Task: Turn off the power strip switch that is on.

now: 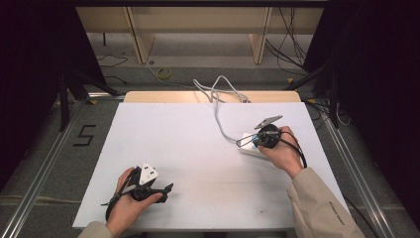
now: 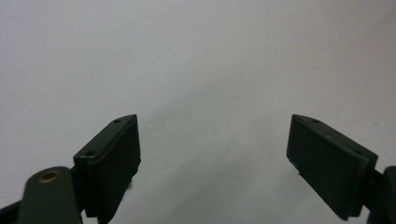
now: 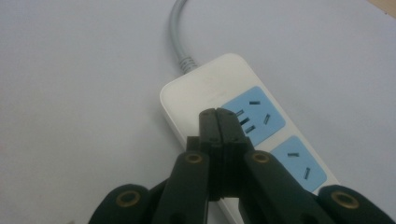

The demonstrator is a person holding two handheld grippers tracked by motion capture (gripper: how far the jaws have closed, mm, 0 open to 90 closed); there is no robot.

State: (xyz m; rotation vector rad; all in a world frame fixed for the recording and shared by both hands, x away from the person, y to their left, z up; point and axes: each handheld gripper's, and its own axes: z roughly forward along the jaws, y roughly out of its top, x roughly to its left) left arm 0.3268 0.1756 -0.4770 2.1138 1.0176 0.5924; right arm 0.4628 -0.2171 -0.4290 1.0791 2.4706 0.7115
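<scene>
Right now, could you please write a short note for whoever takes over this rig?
Left gripper: open, empty, low over the white table sheet at the near left.
Right gripper: jaws shut with nothing between them, tips on or just above the white power strip with blue socket panels at the right; contact unclear.
The strip's grey cable runs off the far edge.
Done: nothing plugged in. Left: whatever handling the strip needs.
</scene>
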